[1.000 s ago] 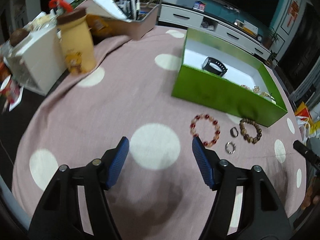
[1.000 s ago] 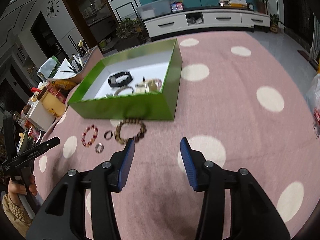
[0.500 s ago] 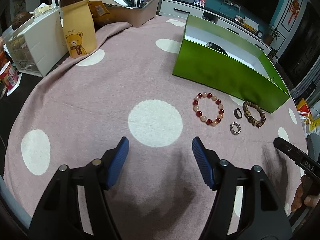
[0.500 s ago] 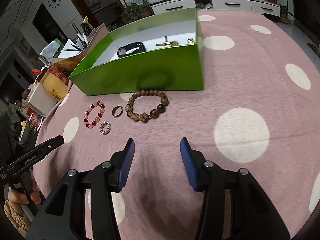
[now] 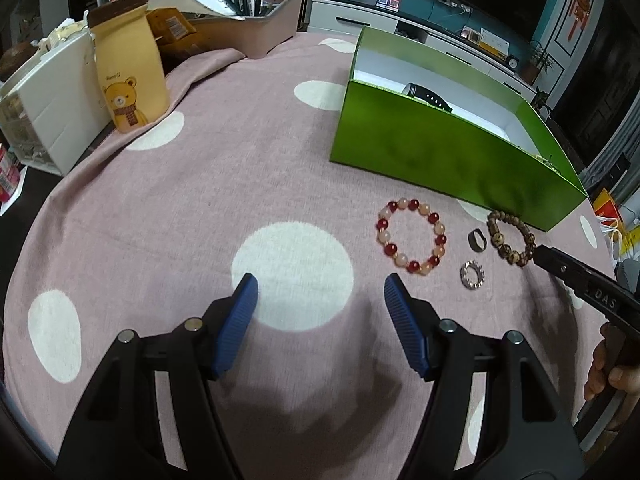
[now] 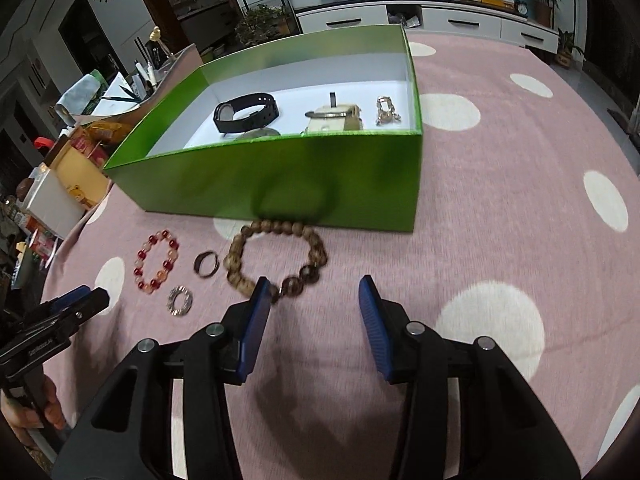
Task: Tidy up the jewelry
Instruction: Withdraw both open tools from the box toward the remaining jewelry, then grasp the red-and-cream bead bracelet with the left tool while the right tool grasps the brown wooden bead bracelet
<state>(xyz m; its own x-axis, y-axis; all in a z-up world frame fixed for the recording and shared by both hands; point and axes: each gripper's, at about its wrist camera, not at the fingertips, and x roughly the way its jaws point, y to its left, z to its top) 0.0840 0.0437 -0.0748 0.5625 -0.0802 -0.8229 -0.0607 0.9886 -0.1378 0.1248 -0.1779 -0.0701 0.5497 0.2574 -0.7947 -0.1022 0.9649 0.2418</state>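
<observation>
A green box [image 6: 280, 172] with a white floor holds a black watch band [image 6: 244, 110], a cream watch [image 6: 336, 118] and a gold piece [image 6: 386, 110]. On the pink dotted cloth in front of it lie a brown wooden bead bracelet [image 6: 234, 258], a dark ring [image 6: 199, 261], a silver ring [image 6: 173, 298] and a red-and-pale bead bracelet [image 6: 173, 245]. My right gripper [image 6: 314, 286] is open and empty, its left fingertip at the brown bracelet's near edge. My left gripper [image 5: 320, 284] is open and empty, left of the red-and-pale bracelet [image 5: 434, 218].
A yellow bear pouch [image 5: 128, 80], a white box [image 5: 52, 100] and a pen tray [image 5: 256, 28] crowd the far left of the table. The right gripper's tip [image 5: 580, 284] reaches in beside the brown bracelet [image 5: 498, 236]. The cloth's edge falls off at near left.
My right gripper has come forward and lower, up to the brown bracelet by the box front. The left gripper has barely moved; the other gripper's tip reaches farther into its view.
</observation>
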